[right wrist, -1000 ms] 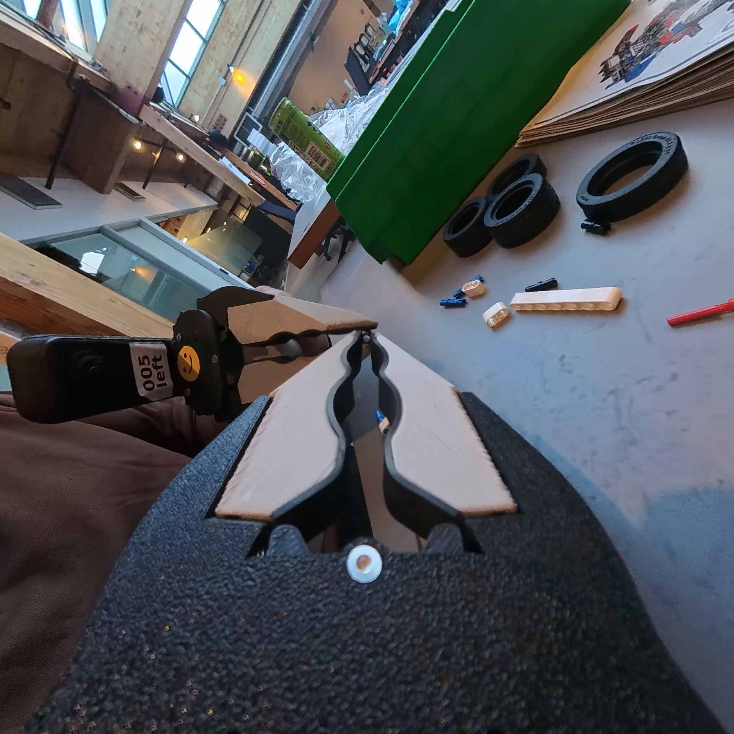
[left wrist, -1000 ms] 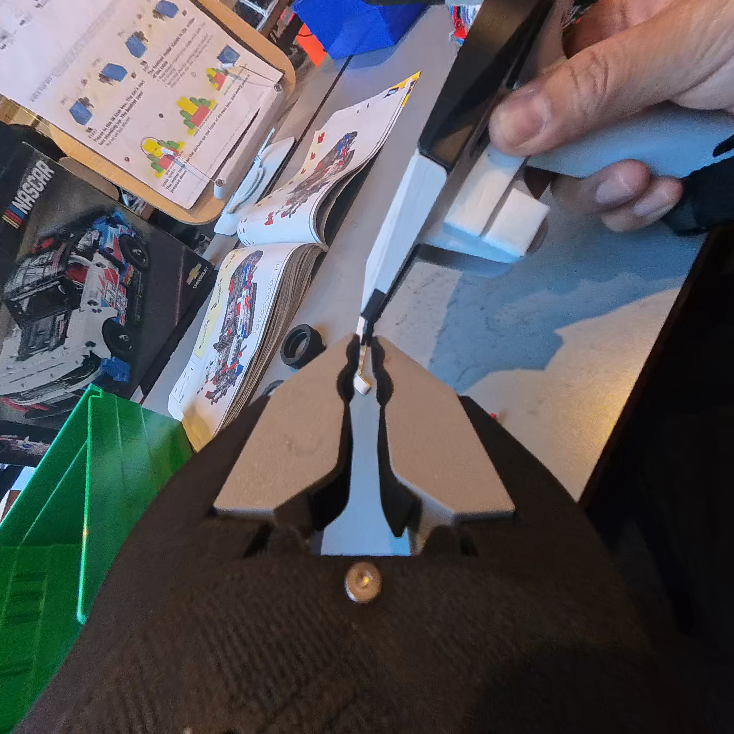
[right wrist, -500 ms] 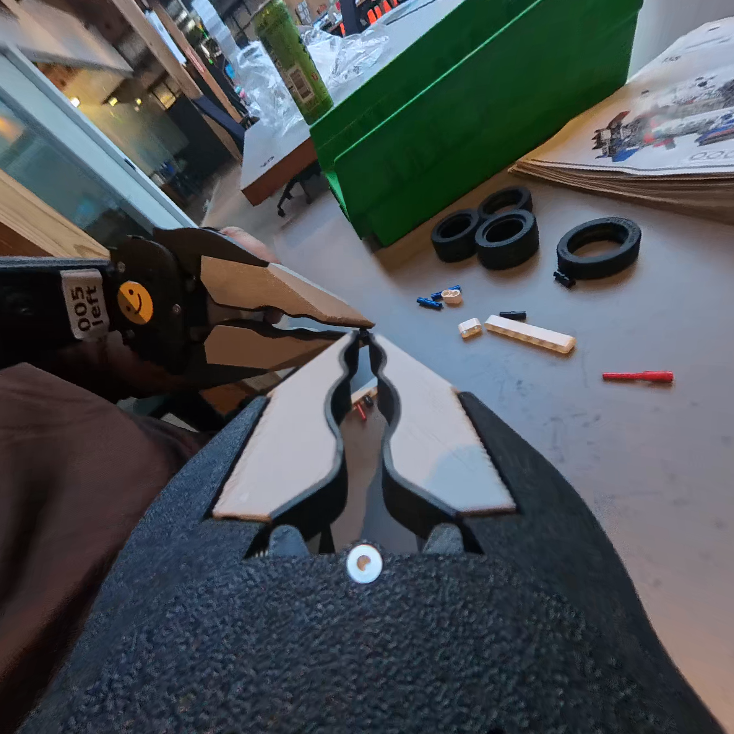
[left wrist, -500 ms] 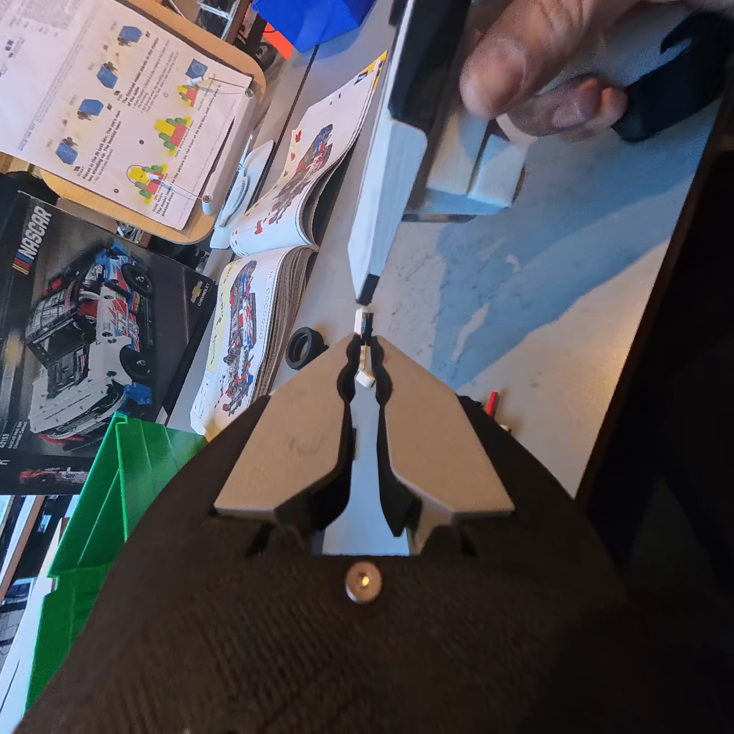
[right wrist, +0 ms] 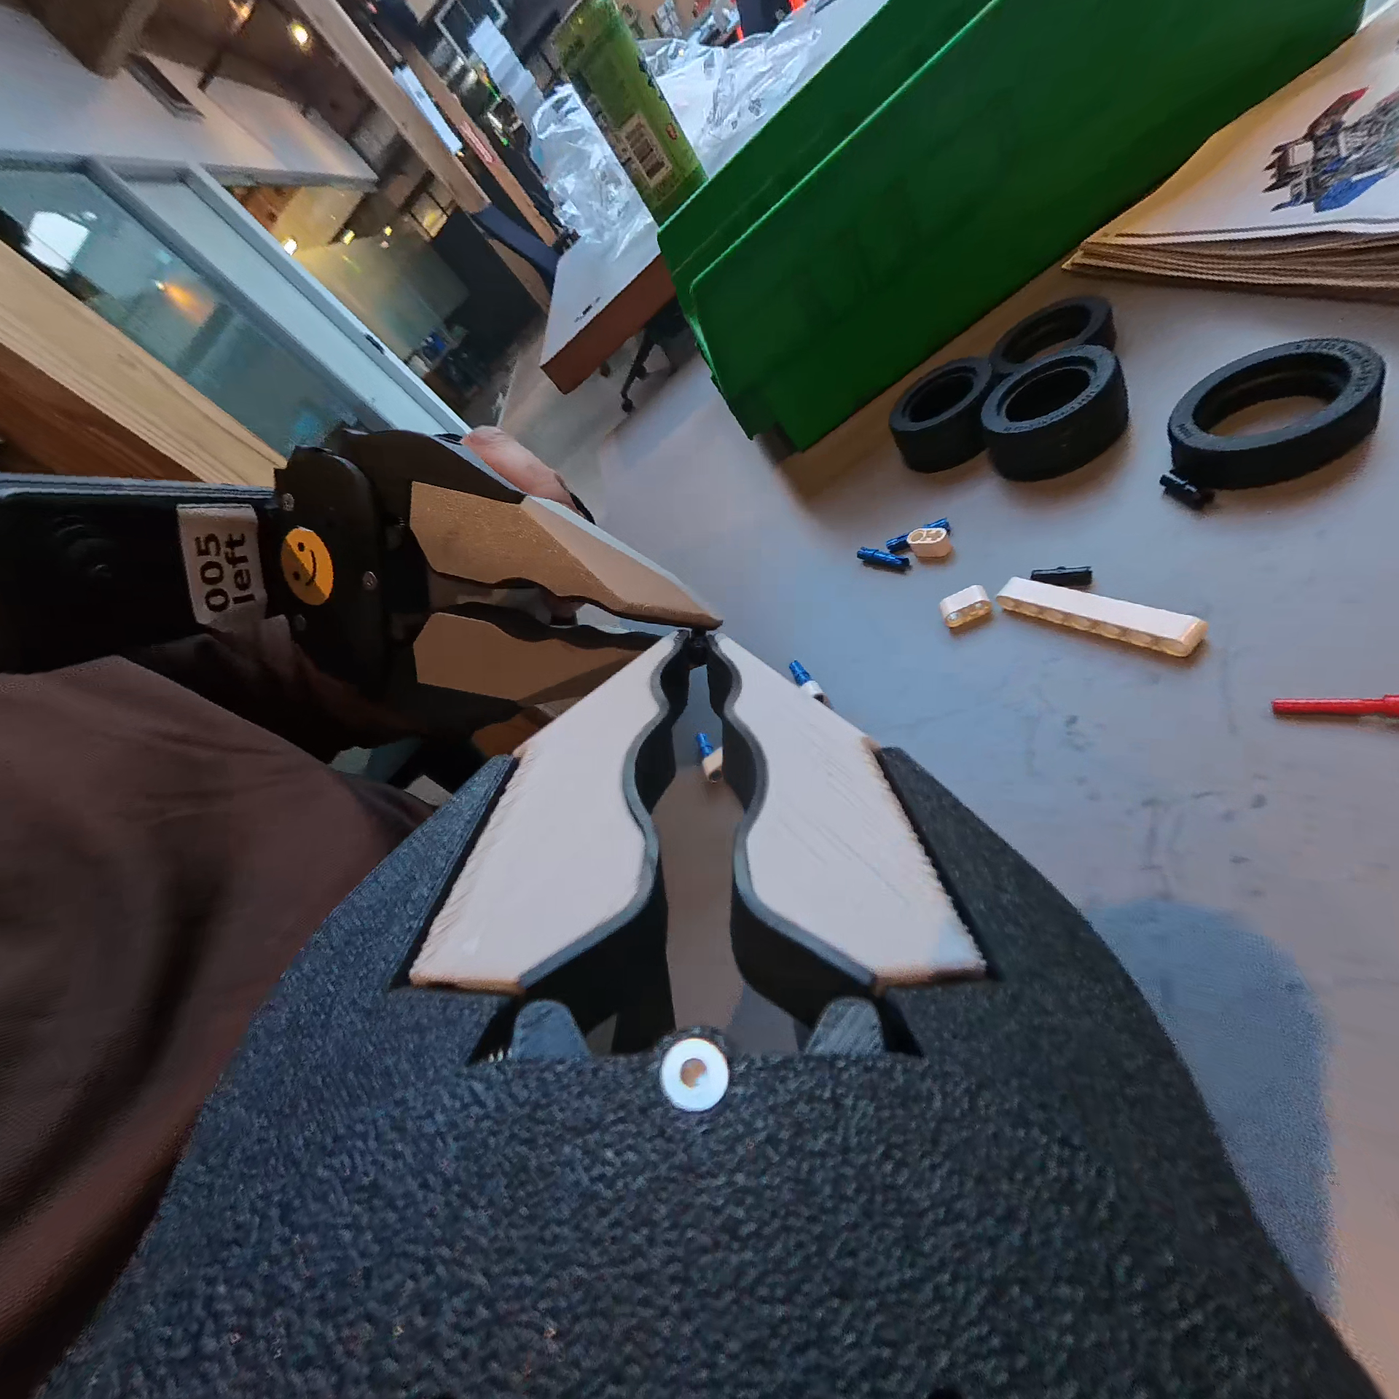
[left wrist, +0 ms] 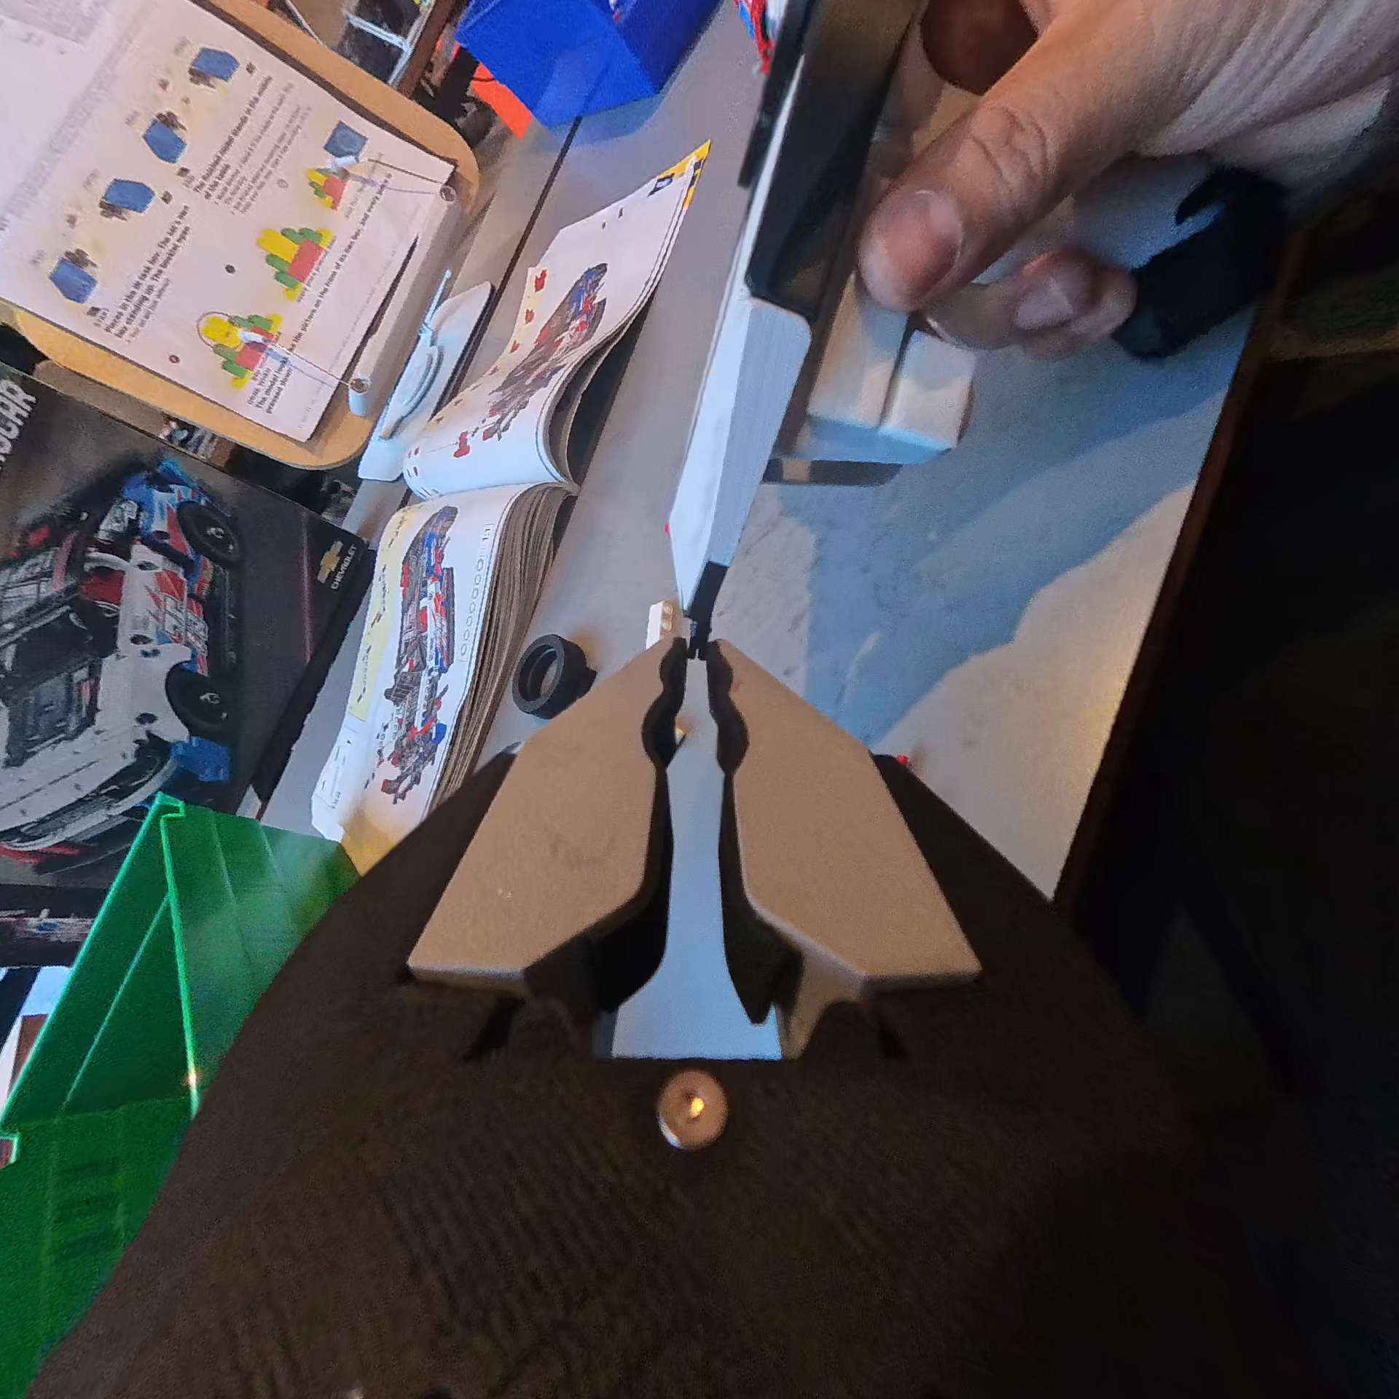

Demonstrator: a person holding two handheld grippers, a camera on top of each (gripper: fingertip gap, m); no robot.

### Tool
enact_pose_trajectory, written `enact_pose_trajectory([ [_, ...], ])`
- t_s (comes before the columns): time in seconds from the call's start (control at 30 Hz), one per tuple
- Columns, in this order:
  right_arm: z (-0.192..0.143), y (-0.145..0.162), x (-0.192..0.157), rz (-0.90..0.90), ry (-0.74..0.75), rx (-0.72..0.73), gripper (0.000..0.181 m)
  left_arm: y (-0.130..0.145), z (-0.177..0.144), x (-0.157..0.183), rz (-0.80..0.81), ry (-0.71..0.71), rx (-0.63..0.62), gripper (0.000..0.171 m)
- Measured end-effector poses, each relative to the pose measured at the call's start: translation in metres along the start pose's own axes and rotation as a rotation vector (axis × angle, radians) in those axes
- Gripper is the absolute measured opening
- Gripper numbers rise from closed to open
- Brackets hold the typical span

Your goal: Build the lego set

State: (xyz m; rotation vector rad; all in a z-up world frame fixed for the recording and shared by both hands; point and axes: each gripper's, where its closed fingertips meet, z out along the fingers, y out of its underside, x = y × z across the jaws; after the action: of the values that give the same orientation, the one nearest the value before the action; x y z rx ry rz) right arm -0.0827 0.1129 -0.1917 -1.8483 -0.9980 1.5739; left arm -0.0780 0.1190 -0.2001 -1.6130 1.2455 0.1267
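- Left gripper point(left wrist: 696, 647): fingers nearly closed, tips pinched on a small dark piece, kind too small to tell; pale short piece point(left wrist: 664, 615) just beside tips, contact unclear.
- Right gripper point(right wrist: 696, 651): tips drawn together on a tiny black pin point(right wrist: 695, 646); tip to tip with the left gripper point(right wrist: 681, 617), meeting above the grey table point(right wrist: 1060, 757).
- White long beam point(right wrist: 1101, 624): flat on table, row of holes along side; landmark for the rest.
- Short white link point(right wrist: 965, 608) just beside beam's left end; black pin point(right wrist: 1061, 576) just behind beam; blue pins point(right wrist: 882, 558) and a white connector point(right wrist: 930, 542) near, farther left.
- Four black tyres point(right wrist: 1056, 412) beyond beam, three clustered, one point(right wrist: 1275, 412) apart to the right; green bin point(right wrist: 984, 227) behind them; open instruction booklet point(right wrist: 1249, 227) to the right of bin.
- Red axle point(right wrist: 1336, 706) right of beam, well apart; bare table in front of beam toward the gripper.
- Table edge close to right gripper's left side; brown sleeve point(right wrist: 151, 908) below it.
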Motion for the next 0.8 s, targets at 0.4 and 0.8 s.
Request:
enact_pose_trajectory([
  [0.4, -0.0004, -0.0006, 0.0005, 0.017, -0.018, 0.008, 0.005, -0.0006, 0.0017, -0.0006, -0.005, -0.003, 0.008, 0.002],
  [0.8, 0.0002, 0.0008, 0.0056, 0.079, -0.022, 0.019, 0.004, 0.0024, 0.0048, 0.0014, -0.050, 0.018, 0.006, 0.010],
])
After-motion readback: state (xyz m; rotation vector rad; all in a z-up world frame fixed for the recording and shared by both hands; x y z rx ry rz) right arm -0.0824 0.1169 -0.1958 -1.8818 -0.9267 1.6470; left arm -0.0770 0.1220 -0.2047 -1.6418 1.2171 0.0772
